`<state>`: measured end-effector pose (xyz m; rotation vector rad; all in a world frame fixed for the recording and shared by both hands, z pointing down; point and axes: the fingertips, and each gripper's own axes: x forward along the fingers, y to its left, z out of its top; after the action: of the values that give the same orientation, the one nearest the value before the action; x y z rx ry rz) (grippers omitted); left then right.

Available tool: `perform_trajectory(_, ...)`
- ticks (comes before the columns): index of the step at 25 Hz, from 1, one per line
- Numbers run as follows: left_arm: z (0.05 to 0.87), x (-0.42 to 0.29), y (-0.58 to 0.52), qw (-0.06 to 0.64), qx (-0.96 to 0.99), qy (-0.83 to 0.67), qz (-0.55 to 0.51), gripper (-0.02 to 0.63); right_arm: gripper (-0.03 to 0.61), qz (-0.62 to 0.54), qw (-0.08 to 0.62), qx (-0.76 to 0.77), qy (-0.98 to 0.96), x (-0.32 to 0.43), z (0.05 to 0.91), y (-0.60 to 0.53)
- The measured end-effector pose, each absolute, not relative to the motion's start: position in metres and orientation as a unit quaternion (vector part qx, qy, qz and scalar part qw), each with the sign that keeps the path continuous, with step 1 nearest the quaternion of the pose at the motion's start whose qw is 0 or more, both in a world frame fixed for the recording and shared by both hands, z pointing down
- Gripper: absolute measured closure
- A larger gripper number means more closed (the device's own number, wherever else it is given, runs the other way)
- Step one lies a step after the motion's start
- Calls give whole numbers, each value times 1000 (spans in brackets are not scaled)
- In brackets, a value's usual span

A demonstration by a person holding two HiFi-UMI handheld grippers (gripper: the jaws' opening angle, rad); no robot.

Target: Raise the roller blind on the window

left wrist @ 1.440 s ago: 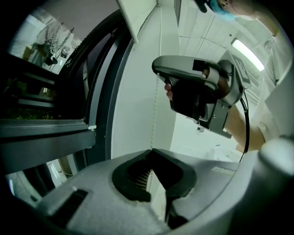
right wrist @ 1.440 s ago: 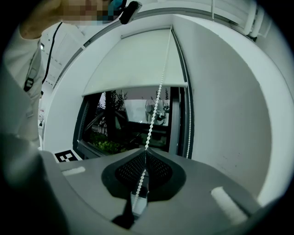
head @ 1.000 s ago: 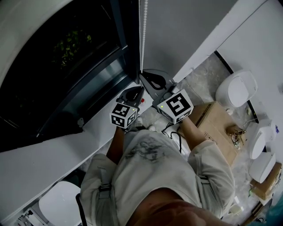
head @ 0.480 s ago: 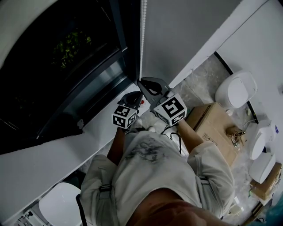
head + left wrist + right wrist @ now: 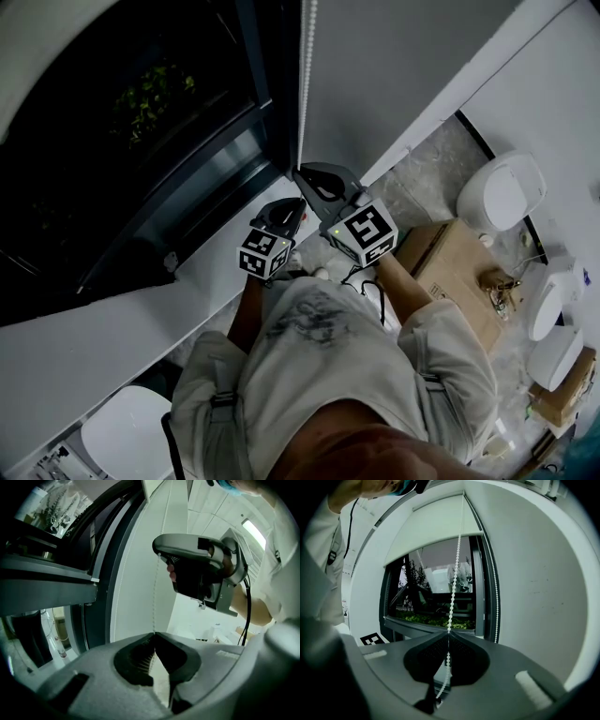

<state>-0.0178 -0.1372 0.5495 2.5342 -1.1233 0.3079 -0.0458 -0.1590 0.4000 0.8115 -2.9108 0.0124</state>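
Observation:
A white bead chain (image 5: 303, 75) hangs beside the dark window (image 5: 141, 112). In the right gripper view the chain (image 5: 454, 583) drops from the partly raised pale roller blind (image 5: 436, 527). My right gripper (image 5: 300, 172) is shut on the chain, which runs on below its closed tips (image 5: 448, 633). Just below it, my left gripper (image 5: 296, 202) has its tips (image 5: 153, 633) together on the same chain (image 5: 153, 597); its jaws are just starting to open. The right gripper (image 5: 197, 569) fills the upper part of the left gripper view.
A white window sill (image 5: 187, 272) runs below the window. A cardboard box (image 5: 450, 272) and white rounded seats (image 5: 502, 187) stand on the floor to the right. A white round seat (image 5: 122, 436) sits at the lower left. The grey wall (image 5: 403, 66) is to the right of the chain.
The right gripper slid a little down the chain towards the left gripper in the first half second. Since then both have barely moved.

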Motion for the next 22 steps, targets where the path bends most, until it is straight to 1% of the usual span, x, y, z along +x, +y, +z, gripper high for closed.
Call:
perform_trajectory(5, 525, -24, -131, 163, 899, -394, 98, 571, 568, 4, 63, 270, -961, -43, 402, -160)
perform_trajectory(11, 453, -40, -133, 107, 911, -395, 51, 554, 568, 0, 60, 274, -960, -42, 401, -162)
perform_trajectory(17, 385, -43, -132, 54, 924, -377, 18, 551, 568, -1, 57, 275, -960, -43, 397, -161)
perform_trajectory(22, 339, -40, -141, 14, 929, -369, 2, 525, 568, -2, 57, 276, -959, -45, 398, -159)
